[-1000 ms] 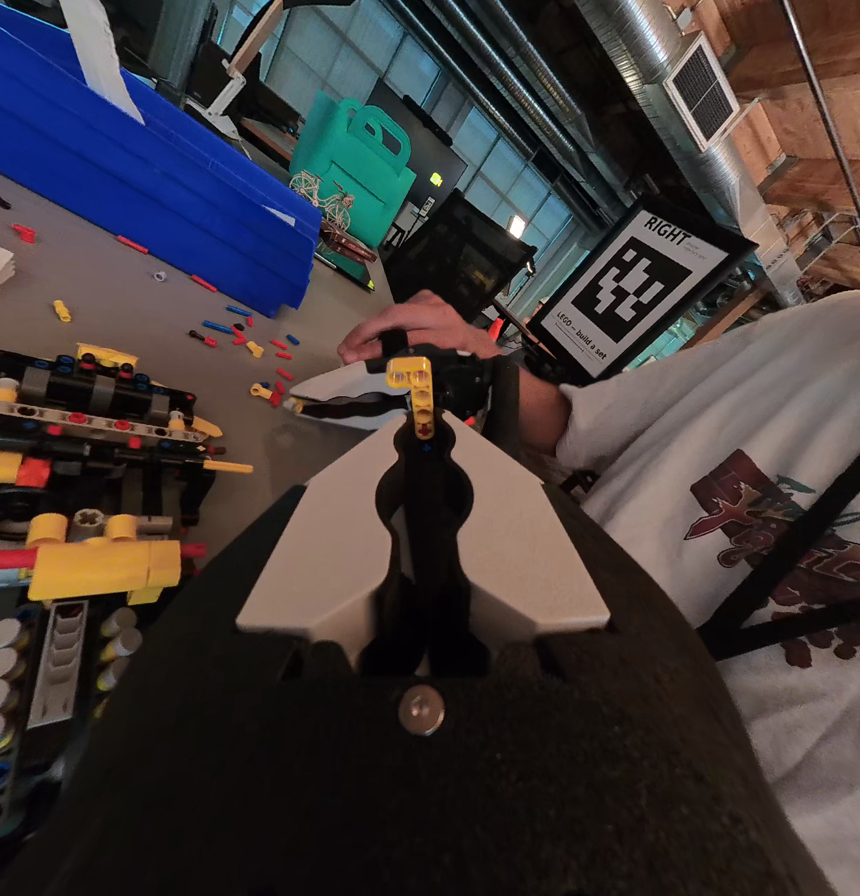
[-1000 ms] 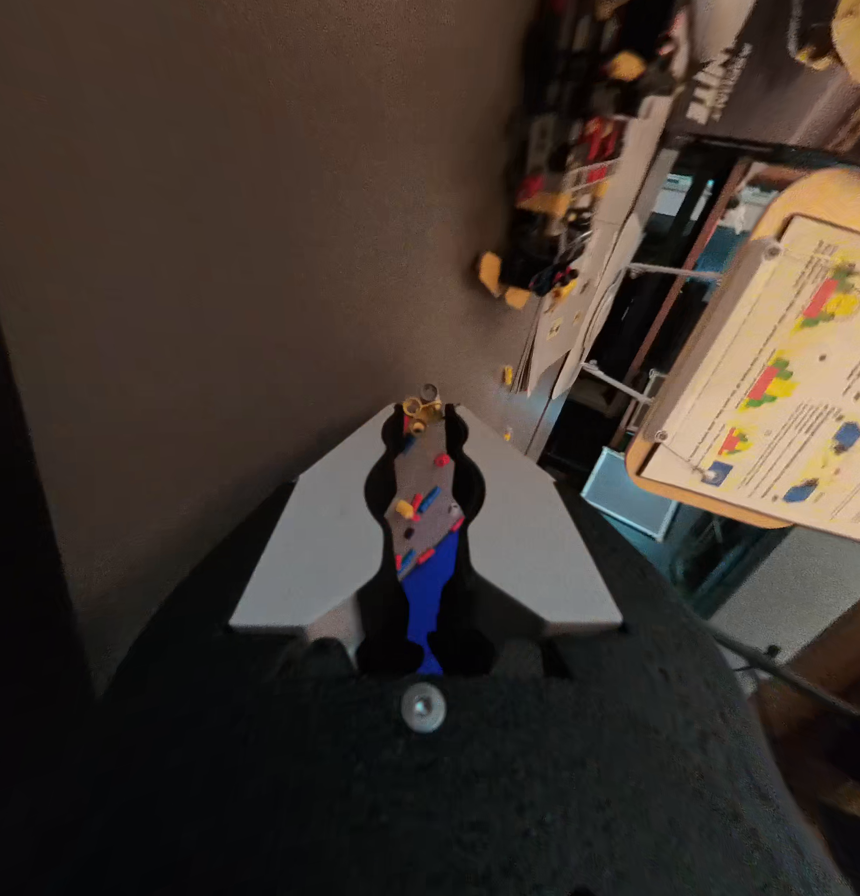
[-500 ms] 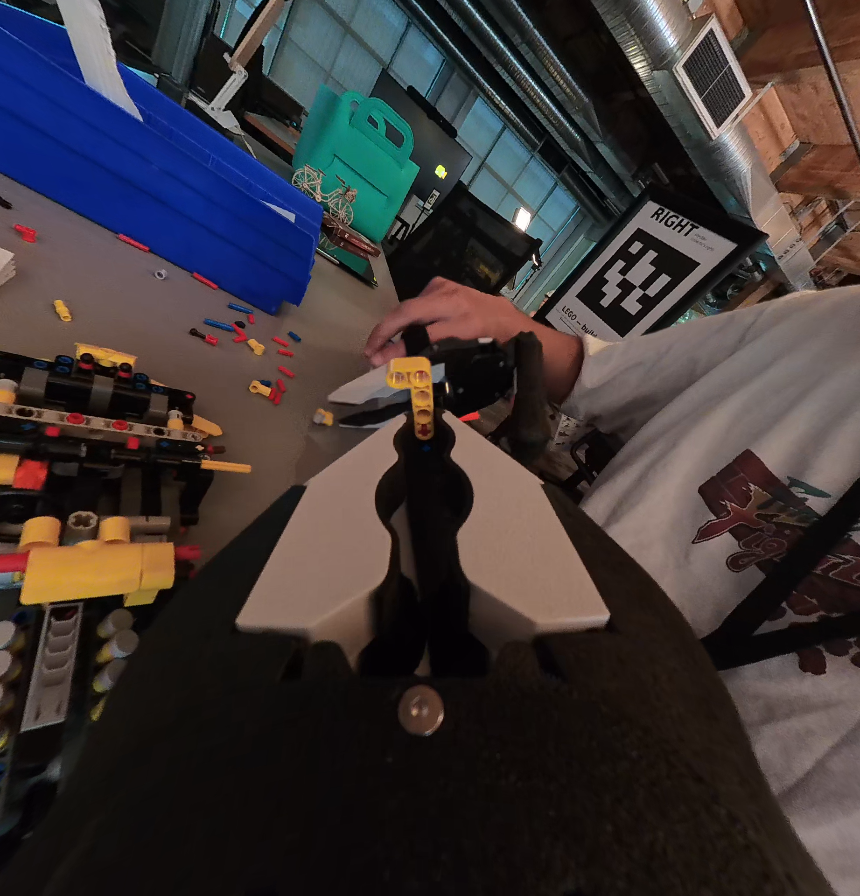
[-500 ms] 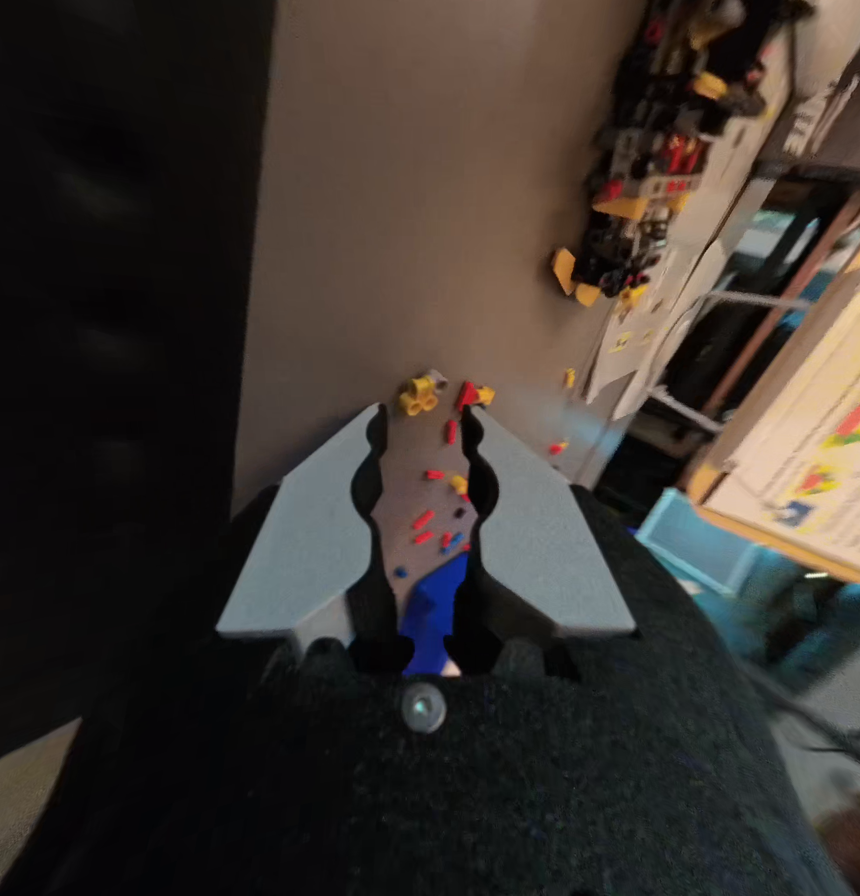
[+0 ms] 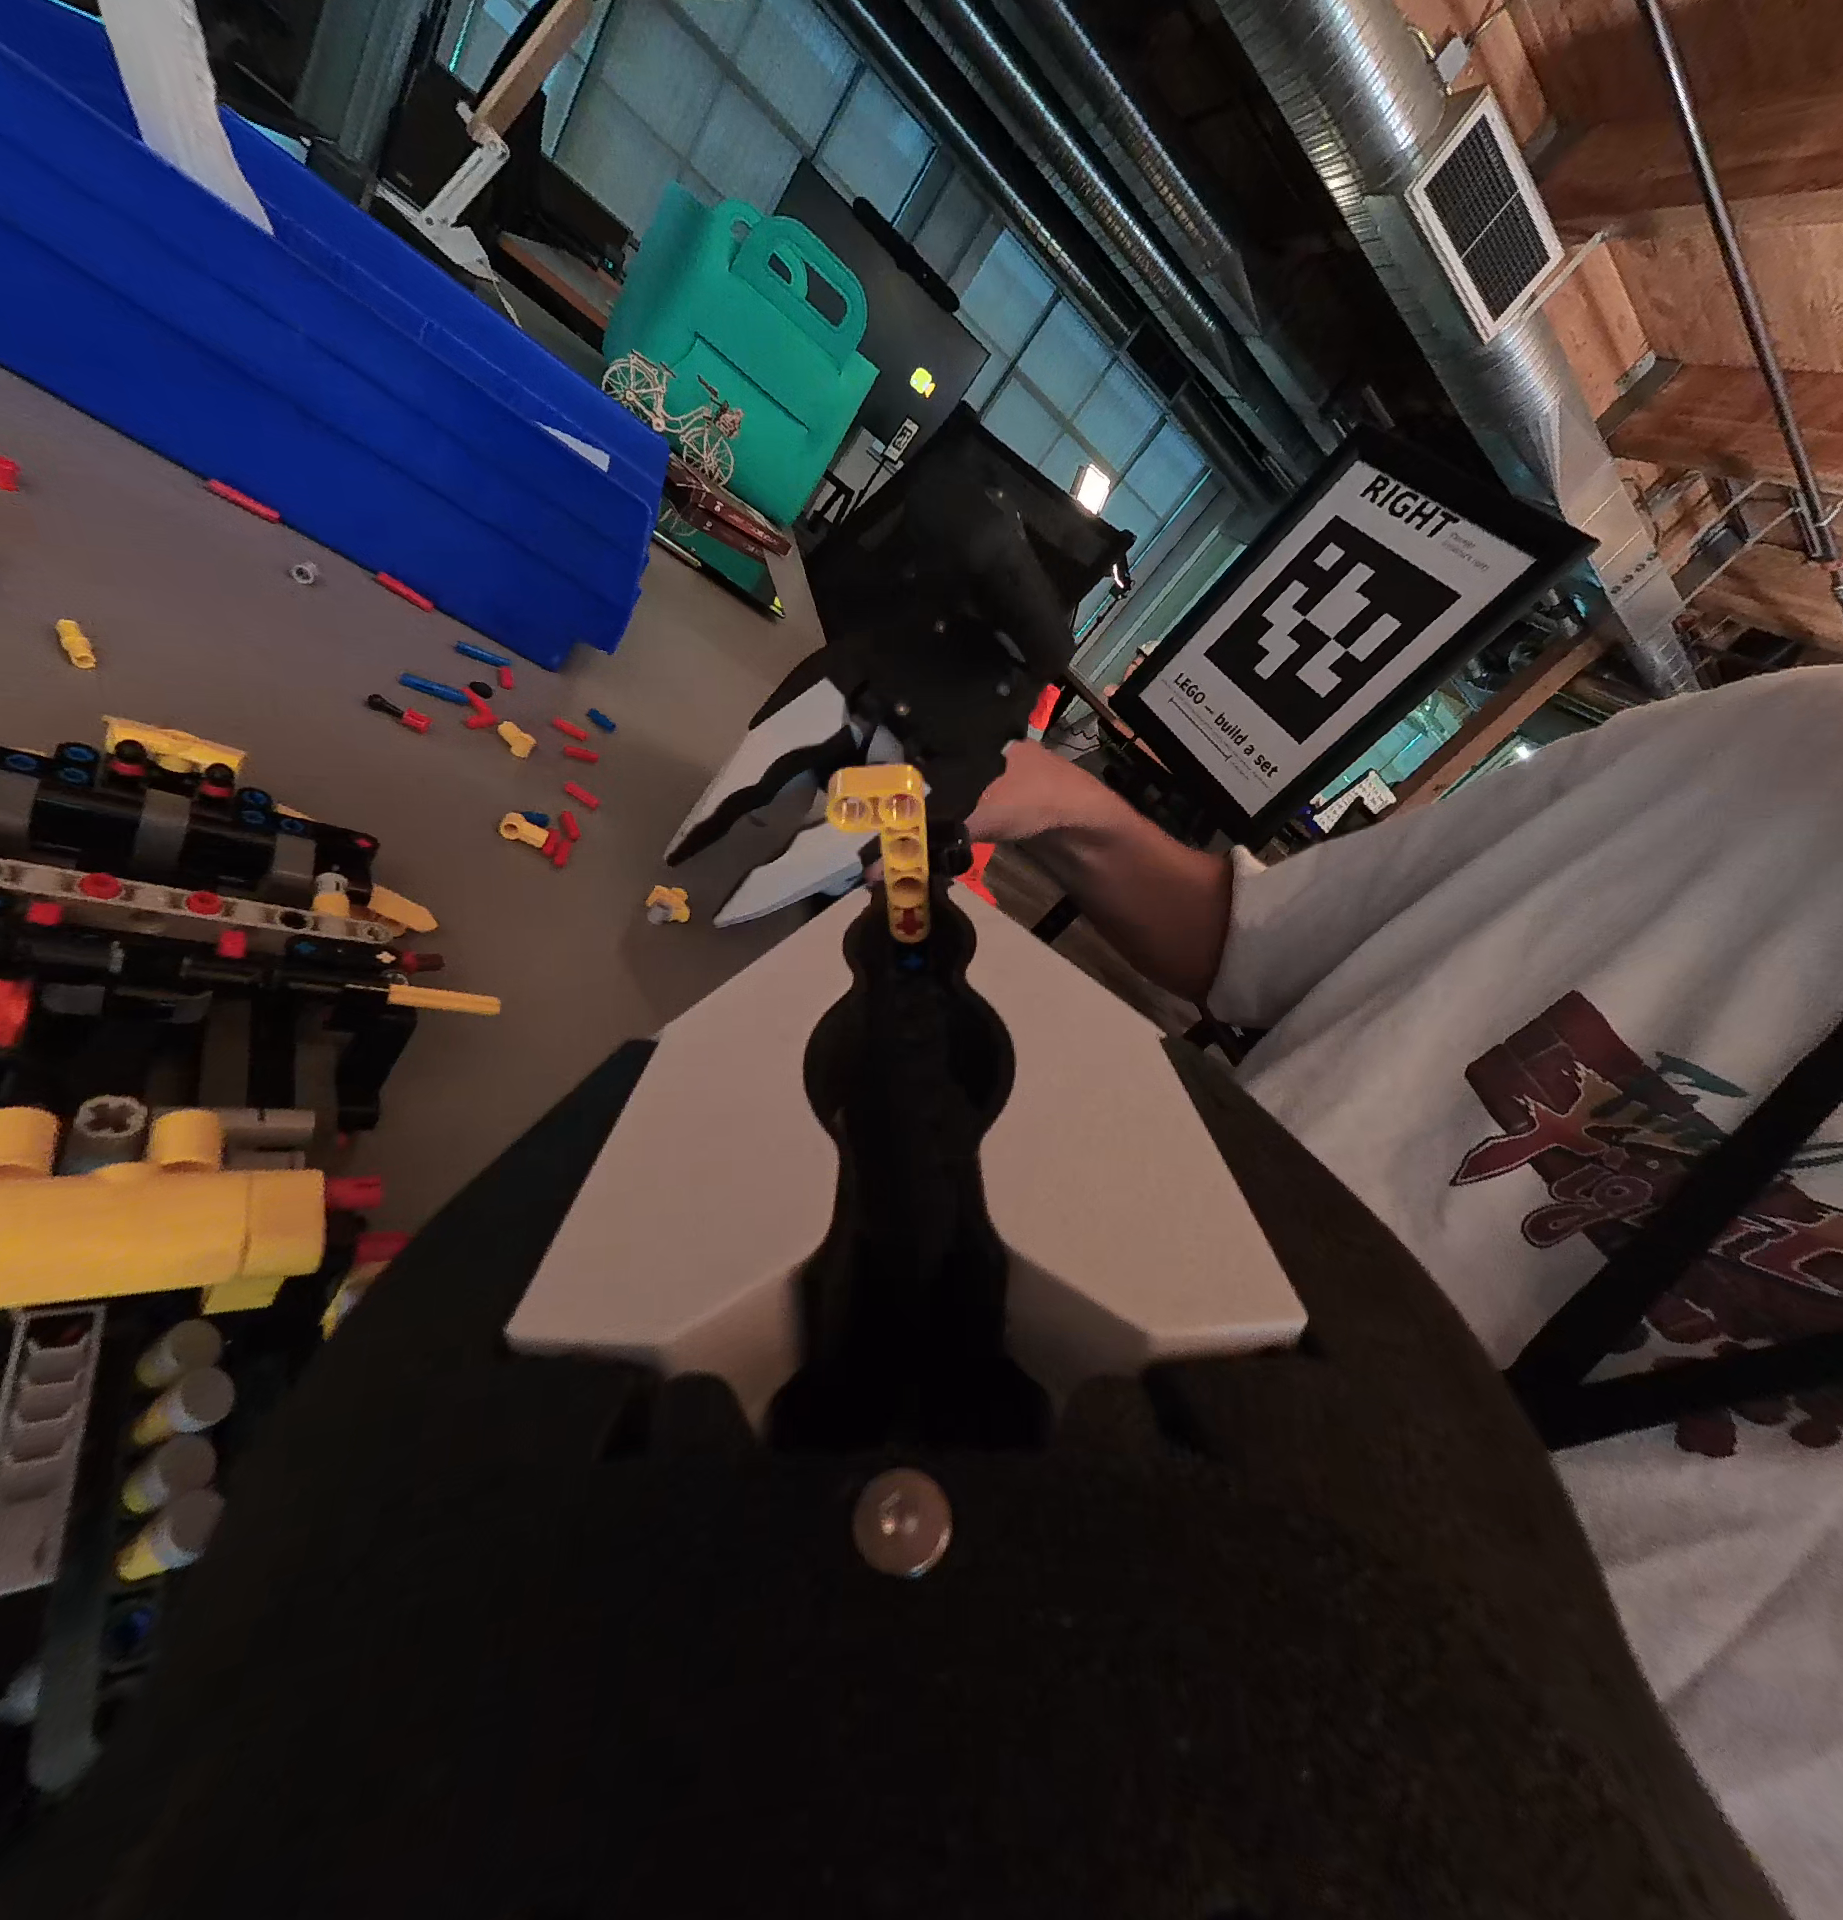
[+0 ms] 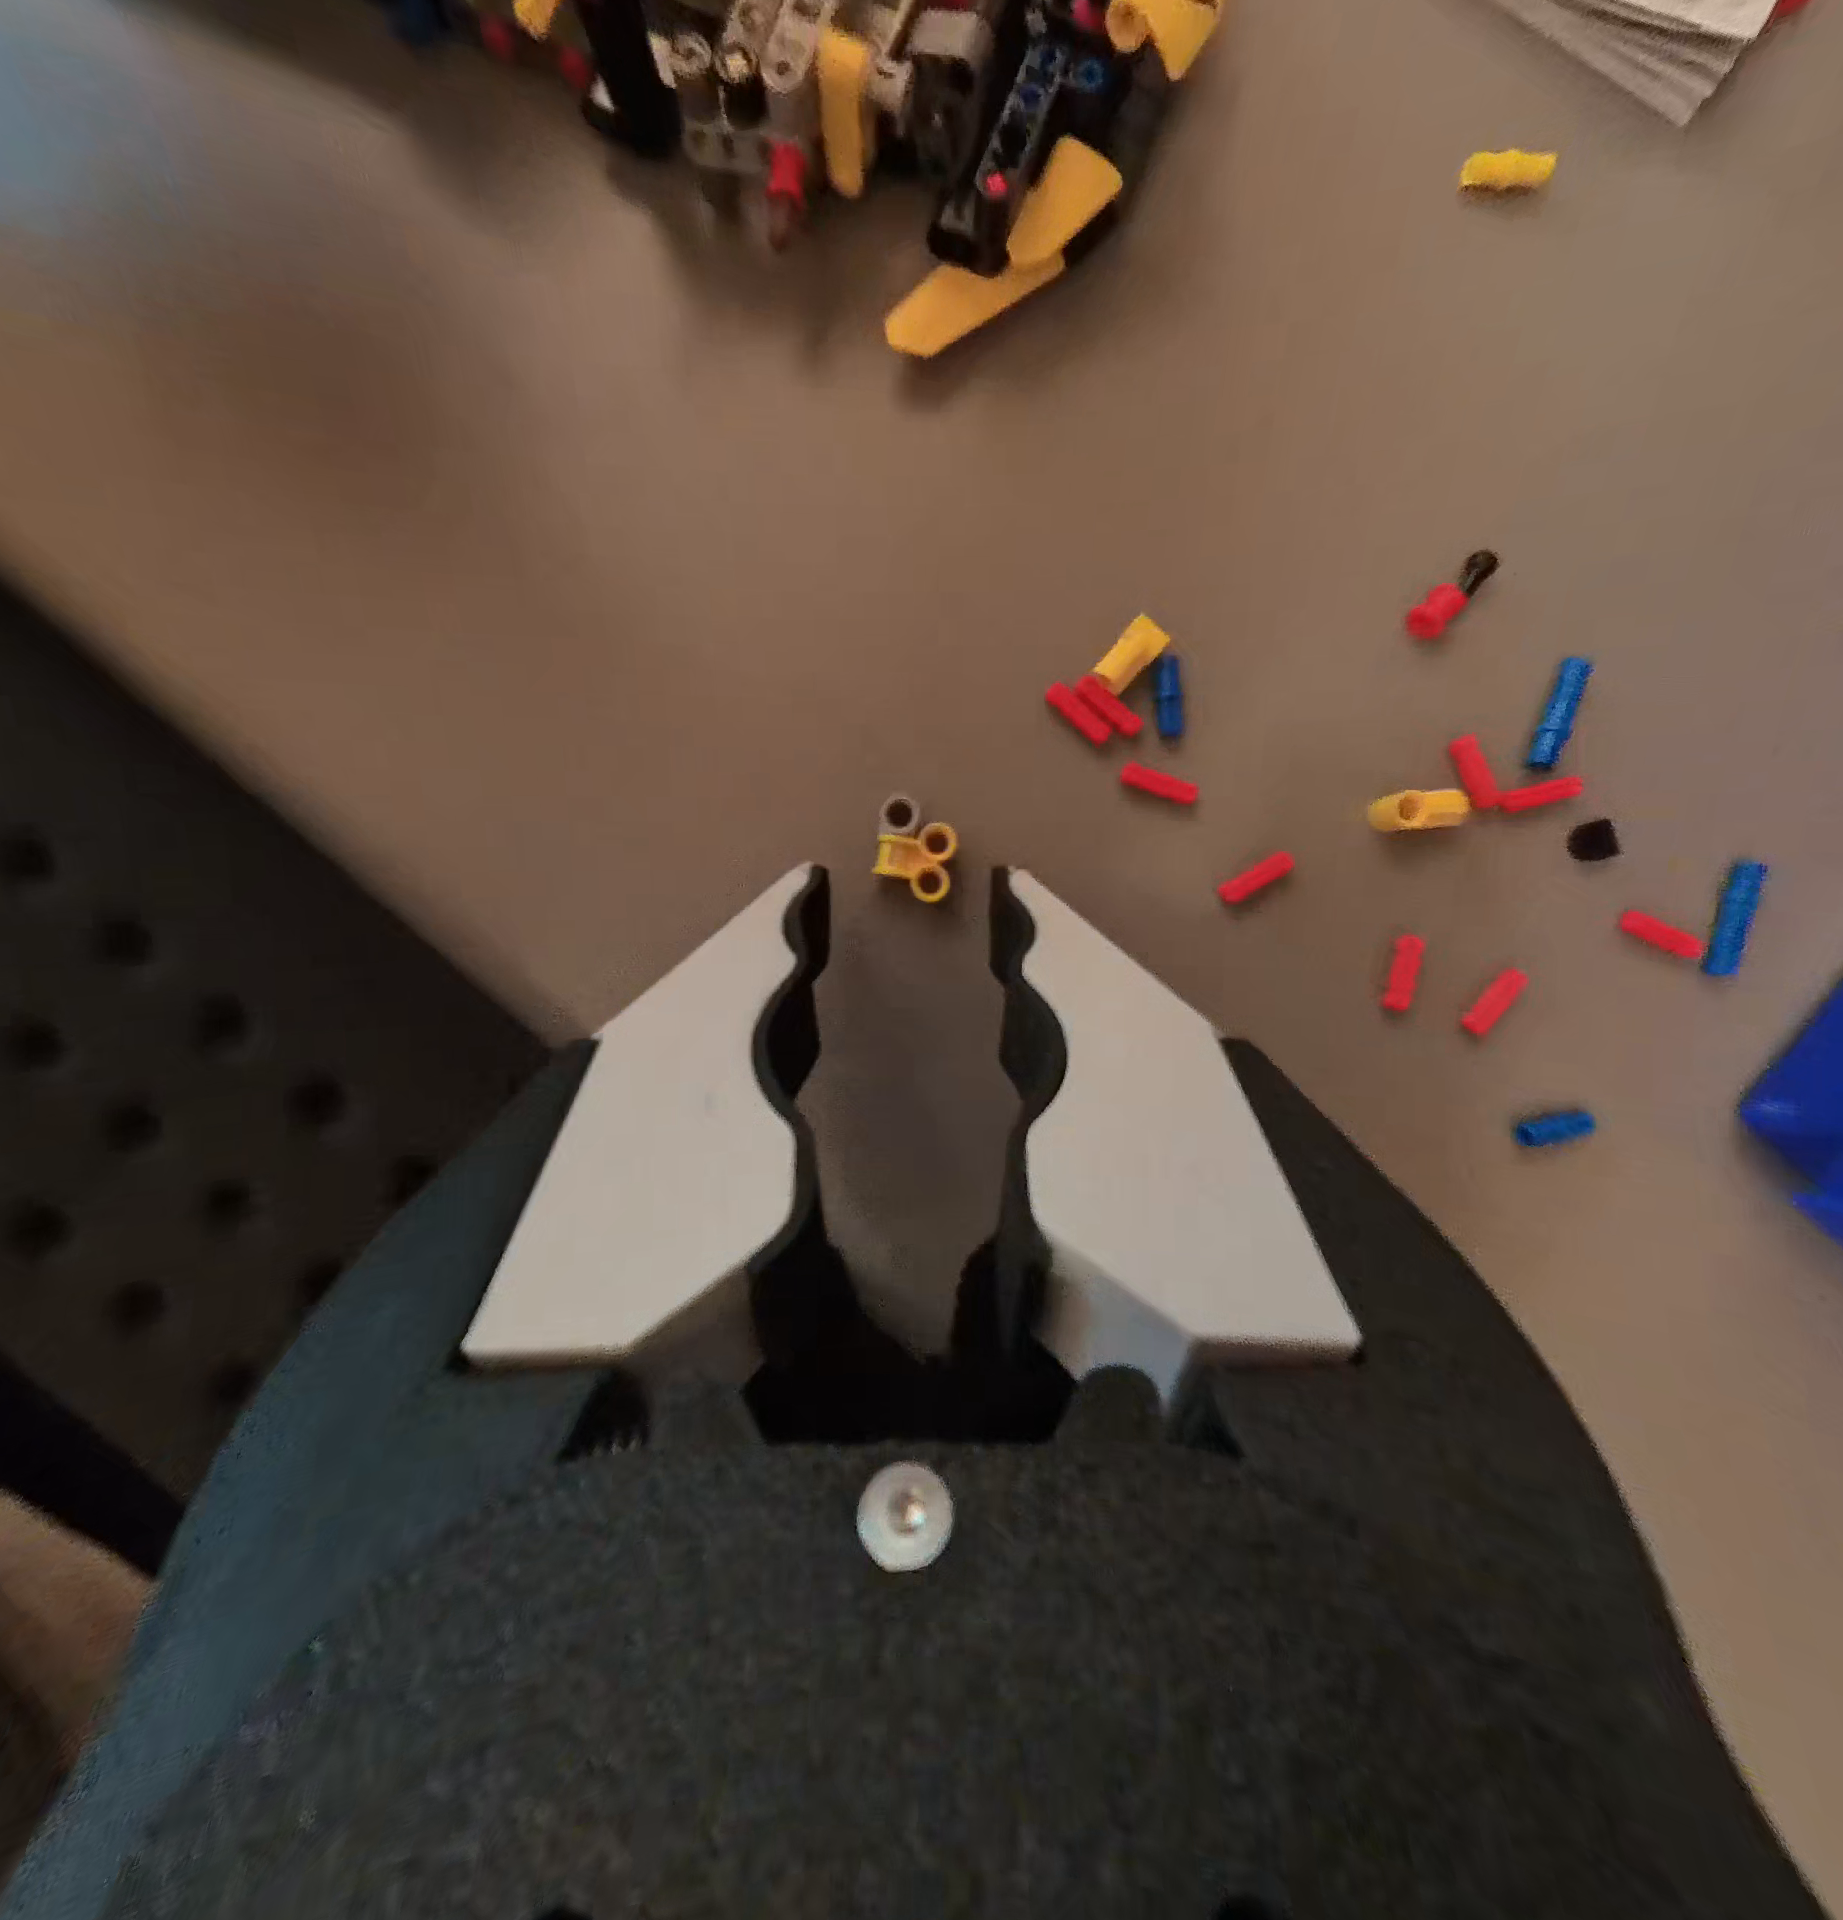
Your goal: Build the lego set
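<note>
Yellow L-shaped beam [image 5: 889,847] clamped upright between left gripper [image 5: 904,930] jaws.

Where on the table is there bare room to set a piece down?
Bare grey tabletop lies left of the small yellow-and-grey connector piece, bounded by the black-and-yellow partly built model above. It is crowded right of the connector, among scattered red and blue pins.

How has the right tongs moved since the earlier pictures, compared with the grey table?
Yes. The right tongs swung round to look down on the grey table, and its jaws opened toward the small yellow connector near the loose pins.
</note>
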Demonstrator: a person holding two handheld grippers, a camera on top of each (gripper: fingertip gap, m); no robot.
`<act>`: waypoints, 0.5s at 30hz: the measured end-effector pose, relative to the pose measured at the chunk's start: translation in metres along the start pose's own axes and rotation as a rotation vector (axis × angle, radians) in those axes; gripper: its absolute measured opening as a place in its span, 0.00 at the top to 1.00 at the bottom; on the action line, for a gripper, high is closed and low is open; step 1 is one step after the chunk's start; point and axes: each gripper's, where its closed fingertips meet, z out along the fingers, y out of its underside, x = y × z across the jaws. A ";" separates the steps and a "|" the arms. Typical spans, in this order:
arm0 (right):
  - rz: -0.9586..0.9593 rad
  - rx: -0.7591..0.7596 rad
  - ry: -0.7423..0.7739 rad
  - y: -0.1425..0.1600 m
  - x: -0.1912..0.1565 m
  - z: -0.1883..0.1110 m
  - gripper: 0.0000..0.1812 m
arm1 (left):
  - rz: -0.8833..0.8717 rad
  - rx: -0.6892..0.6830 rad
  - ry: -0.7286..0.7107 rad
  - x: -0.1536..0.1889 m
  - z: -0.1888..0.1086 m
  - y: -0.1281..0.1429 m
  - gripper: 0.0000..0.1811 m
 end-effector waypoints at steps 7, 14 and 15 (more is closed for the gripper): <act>-0.020 -0.030 -0.001 0.003 0.000 0.010 0.90 | -0.014 0.002 0.003 -0.001 0.000 0.000 0.96; -0.029 0.022 -0.053 -0.009 -0.004 0.011 0.92 | -0.023 0.017 0.004 -0.002 -0.001 -0.002 0.96; -0.017 0.095 -0.071 -0.024 -0.007 0.007 0.92 | -0.027 0.024 0.007 -0.001 -0.001 -0.003 0.96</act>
